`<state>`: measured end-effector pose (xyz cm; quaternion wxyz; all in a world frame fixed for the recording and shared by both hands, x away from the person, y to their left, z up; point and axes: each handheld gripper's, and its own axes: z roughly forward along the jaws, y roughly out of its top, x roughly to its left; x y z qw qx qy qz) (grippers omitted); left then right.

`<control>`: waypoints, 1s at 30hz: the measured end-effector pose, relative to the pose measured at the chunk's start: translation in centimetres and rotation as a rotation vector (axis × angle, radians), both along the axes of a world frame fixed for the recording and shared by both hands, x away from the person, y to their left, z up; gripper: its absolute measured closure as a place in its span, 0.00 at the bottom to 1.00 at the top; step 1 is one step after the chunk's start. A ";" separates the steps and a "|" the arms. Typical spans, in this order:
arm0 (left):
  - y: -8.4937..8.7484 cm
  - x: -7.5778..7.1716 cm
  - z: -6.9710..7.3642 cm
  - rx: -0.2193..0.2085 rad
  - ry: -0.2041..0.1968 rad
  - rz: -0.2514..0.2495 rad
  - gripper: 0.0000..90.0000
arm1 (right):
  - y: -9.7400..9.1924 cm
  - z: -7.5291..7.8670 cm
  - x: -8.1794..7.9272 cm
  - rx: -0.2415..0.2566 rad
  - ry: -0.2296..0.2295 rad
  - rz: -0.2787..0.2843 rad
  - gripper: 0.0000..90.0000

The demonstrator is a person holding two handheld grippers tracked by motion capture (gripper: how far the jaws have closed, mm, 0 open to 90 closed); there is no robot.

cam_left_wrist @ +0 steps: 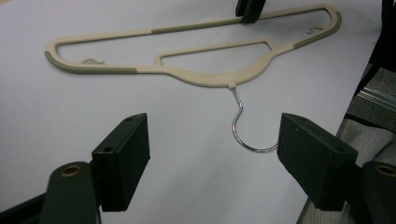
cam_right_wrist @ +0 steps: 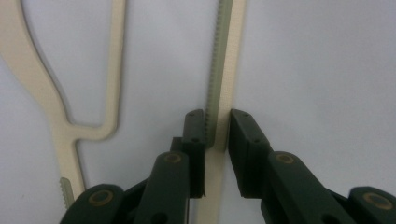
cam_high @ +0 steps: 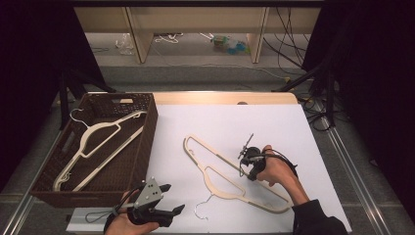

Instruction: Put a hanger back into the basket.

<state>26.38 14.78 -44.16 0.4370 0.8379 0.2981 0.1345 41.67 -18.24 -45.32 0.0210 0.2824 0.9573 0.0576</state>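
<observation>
Black jaws of the right hand-held gripper (cam_right_wrist: 217, 135) pinch the cream hanger's (cam_high: 230, 176) straight bar on the white table (cam_high: 293, 132). Its long axis runs diagonally, hook (cam_left_wrist: 245, 126) toward the spread left hand-held gripper (cam_high: 171, 198). The right gripper view reveals ribbed grip strips.

The right gripper (cam_high: 250, 169) is clamped down (jaws nearly together); the left gripper (cam_high: 169, 199) hovers low with jaws spread wide.
</observation>
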 end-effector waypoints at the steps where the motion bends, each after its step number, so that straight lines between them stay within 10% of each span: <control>1: 0.0 0.0 0.0 0.000 -0.001 -0.001 0.28 | 0.0 0.0 0.0 0.000 -0.007 -0.002 0.86; 14: -0.4 0.2 -0.2 -0.003 -0.004 -0.001 0.29 | 0.9 0.0 0.0 -0.033 -0.027 0.028 0.87; 19: -1.3 0.5 -0.5 0.093 -0.045 -0.042 0.29 | 1.2 0.7 -0.3 -0.038 -0.044 0.065 0.88; 30: -4.0 3.1 -1.9 0.168 -0.142 -0.151 0.30 | 1.8 4.3 -1.4 -0.057 -0.125 0.178 0.88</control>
